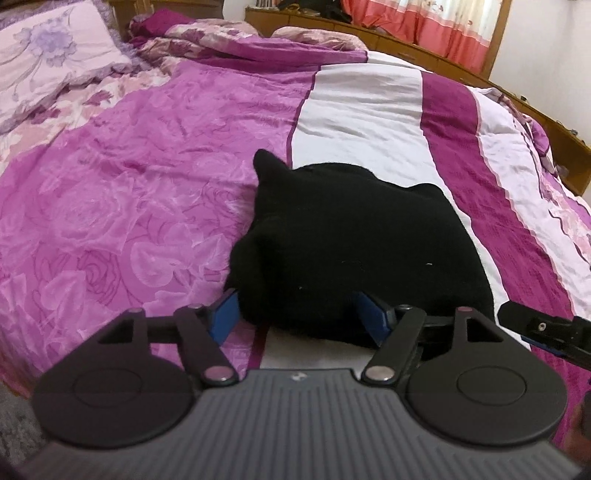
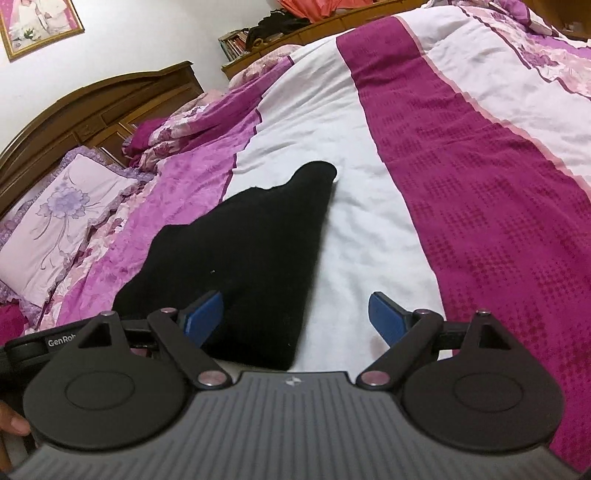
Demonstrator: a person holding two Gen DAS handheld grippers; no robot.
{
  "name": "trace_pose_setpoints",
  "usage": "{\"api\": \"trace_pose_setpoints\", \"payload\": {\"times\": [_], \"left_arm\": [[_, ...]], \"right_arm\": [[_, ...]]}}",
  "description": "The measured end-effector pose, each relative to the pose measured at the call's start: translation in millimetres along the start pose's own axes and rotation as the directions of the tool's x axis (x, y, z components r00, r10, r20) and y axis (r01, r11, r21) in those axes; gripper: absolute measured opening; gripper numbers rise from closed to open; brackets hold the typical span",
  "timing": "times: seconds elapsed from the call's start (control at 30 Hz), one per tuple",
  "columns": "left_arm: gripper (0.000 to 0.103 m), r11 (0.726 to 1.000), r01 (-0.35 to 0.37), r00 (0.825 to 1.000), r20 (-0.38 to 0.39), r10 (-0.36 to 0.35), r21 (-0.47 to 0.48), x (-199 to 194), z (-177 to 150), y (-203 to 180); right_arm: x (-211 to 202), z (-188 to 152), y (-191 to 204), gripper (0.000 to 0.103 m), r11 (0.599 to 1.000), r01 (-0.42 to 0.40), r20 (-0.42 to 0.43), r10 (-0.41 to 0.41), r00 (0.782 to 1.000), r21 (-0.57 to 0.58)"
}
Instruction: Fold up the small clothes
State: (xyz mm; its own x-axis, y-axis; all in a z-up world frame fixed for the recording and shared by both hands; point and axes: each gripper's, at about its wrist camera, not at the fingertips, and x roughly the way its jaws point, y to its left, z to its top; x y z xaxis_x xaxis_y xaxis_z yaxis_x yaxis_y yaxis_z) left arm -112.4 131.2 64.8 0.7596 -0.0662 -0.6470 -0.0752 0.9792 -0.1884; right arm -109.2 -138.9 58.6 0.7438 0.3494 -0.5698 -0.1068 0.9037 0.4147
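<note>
Lying on the bed (image 1: 155, 177) near its front edge is a black garment (image 1: 354, 240), small & already doubled over by the look of it, mostly on the white stripe (image 1: 362, 110) of the cover w/ its left side spilling onto the pink rose-print panel (image 1: 129, 206). Two corners stick up at its far edge; the near hem sits just ahead of both tools. Left gripper (image 1: 299, 314) is spread wide: its blue pads (image 1: 223, 312) stand either side of the near hem, not pinching, cloth between them but free. Right gripper (image 2: 295, 317) is likewise wide apart, left pad over the garment's near right corner, right pad over bare white cover, nothing held. In the left view the right tool's tip pokes in at the right edge, so the two are close side by side. Judgement: a fold looks just laid down & let go, so the step in hand is the release/reset between folds. Next move prob. calls for picking fresh grab points, e.g. one side edge or the two far corners, closing both tools on the cloth only (not the cover under it), then lifting evenly & carrying across so the edges line up. Beyond lie a floral pillow (image 2: 62, 221), a wooden headboard (image 2: 96, 107) & orange curtains (image 1: 436, 26).
</note>
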Motion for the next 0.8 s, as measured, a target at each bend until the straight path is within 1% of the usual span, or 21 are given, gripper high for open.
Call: {"api": "trace_pose_setpoints", "payload": {"times": [0.03, 0.23, 0.43, 0.57, 0.7, 0.8], "left_arm": [[0.075, 1.000, 0.000, 1.000, 0.004, 0.000, 0.006, 0.1, 0.0, -1.4], [0.076, 1.000, -0.010, 1.000, 0.001, 0.010, 0.007, 4.3, 2.8, -3.7], [0.076, 0.999, -0.051, 0.999, -0.006, 0.051, 0.001, 7.3, 2.2, 0.1], [0.076, 0.999, -0.051, 0.999, 0.000, 0.051, 0.005, 6.5, 0.7, 1.6], [0.076, 0.999, -0.036, 0.999, -0.001, 0.036, 0.024, 7.4, 0.3, -2.0], [0.076, 0.998, -0.043, 0.999, -0.009, 0.044, 0.041, 9.9, -0.4, -4.8]], "right_arm": [[1.3, -0.8, -0.4, 0.090, 1.000, -0.005, -0.004, 0.005, 1.000, 0.004], [6.8, -3.7, 4.4, 0.090, 1.000, -0.016, -0.019, 0.015, 1.000, -0.020], [9.0, -7.2, 9.7, 0.090, 0.998, -0.039, -0.033, 0.037, 0.999, -0.043], [9.3, -7.6, 11.6, 0.090, 0.998, -0.041, -0.037, 0.040, 0.999, -0.051], [11.2, -7.0, 11.2, 0.090, 0.998, -0.040, -0.035, 0.039, 0.999, -0.046], [12.9, -6.5, 10.1, 0.090, 0.999, -0.031, -0.036, 0.030, 0.999, -0.034]]}}
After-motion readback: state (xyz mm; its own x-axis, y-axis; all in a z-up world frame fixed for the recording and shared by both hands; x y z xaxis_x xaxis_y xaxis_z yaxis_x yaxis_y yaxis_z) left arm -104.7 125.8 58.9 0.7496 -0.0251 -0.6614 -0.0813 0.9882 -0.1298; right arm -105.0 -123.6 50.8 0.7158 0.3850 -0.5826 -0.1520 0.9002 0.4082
